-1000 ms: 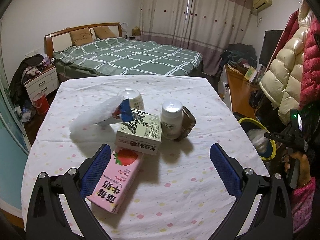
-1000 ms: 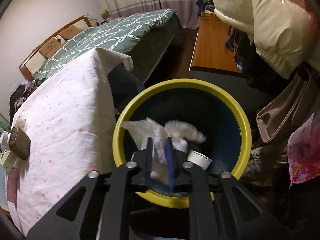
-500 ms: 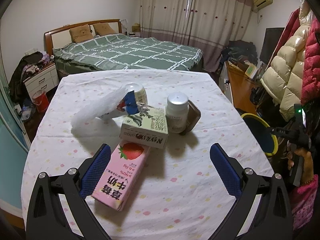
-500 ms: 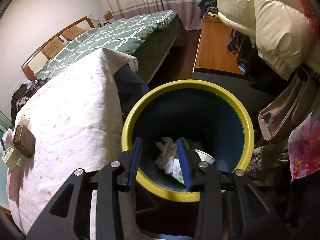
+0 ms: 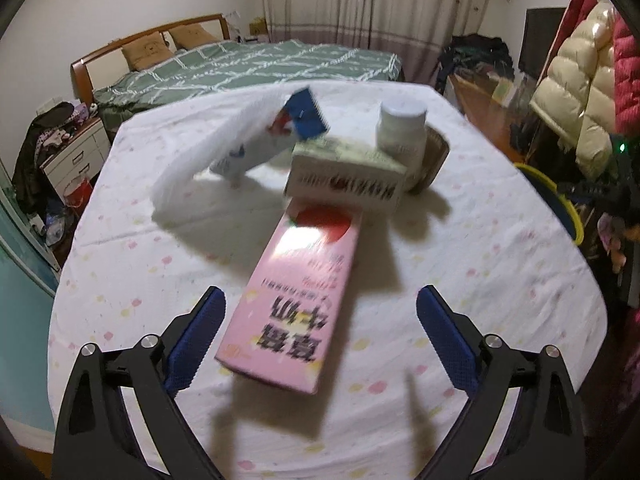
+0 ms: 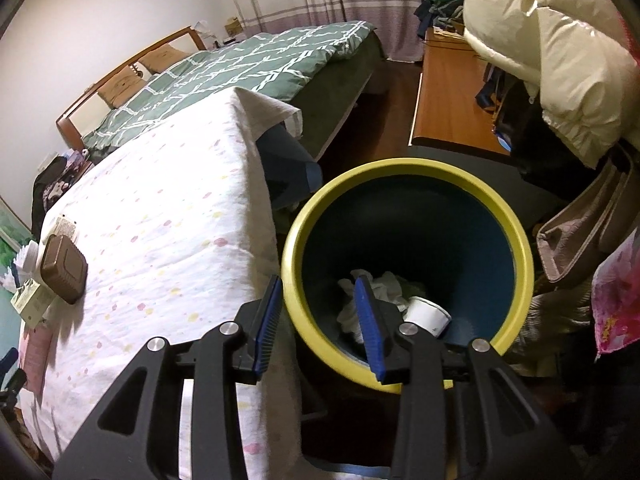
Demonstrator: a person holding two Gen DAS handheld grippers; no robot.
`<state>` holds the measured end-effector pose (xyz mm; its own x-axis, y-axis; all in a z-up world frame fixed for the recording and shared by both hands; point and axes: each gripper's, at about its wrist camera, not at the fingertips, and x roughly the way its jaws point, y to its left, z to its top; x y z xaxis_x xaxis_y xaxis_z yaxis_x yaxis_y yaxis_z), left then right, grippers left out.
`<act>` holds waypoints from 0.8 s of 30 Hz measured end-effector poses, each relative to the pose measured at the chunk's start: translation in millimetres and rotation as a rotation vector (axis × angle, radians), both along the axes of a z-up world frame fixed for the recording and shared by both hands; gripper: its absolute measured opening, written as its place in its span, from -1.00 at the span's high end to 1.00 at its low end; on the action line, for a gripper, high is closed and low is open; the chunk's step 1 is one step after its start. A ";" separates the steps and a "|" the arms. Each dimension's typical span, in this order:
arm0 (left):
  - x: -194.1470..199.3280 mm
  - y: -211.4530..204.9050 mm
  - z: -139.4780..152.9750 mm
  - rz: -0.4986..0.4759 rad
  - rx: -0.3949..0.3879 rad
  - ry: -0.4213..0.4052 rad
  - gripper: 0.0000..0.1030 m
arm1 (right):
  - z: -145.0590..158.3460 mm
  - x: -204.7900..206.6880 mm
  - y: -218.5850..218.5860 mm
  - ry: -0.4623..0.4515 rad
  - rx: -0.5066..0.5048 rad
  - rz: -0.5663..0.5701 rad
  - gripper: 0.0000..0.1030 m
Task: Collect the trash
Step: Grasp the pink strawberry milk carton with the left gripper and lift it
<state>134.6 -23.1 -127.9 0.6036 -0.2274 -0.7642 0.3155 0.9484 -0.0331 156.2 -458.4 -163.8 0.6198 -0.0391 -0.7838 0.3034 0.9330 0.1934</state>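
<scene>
In the left wrist view a pink milk carton lies flat on the table, its near end between the fingers of my open, empty left gripper. Behind it stand a green-and-white box, a white wrapper with a blue end and a white bottle. In the right wrist view my right gripper is open and empty over the near rim of the yellow-rimmed blue bin. Crumpled white paper and a white cup lie in the bin.
The table has a white spotted cloth. A brown case lies near the bottle. A bed is behind the table; coats hang to the right, above the bin. A wooden desk stands beyond the bin.
My right gripper opened and dropped the white paper into the bin, then drew back toward its near rim. My left gripper moved right and closer, so the pink carton now lies between its fingers.
</scene>
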 end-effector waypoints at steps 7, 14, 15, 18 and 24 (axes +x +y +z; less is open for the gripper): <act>4.3 13.0 -19.9 -0.014 -0.016 0.071 -0.51 | -2.6 3.8 4.9 0.002 0.003 0.017 0.30; 4.1 20.5 -22.8 -0.006 -0.041 0.069 -0.20 | -3.3 3.3 8.7 0.003 0.005 0.025 0.30; 4.0 21.7 -22.5 -0.003 -0.045 0.066 -0.14 | -3.6 3.0 8.8 0.002 0.007 0.026 0.30; 3.3 23.9 -22.4 0.004 -0.054 0.053 -0.07 | -4.6 3.0 10.8 0.003 0.012 0.030 0.30; -4.7 19.2 -12.2 -0.008 -0.039 -0.006 -0.03 | -2.6 1.5 13.2 -0.003 0.011 0.040 0.30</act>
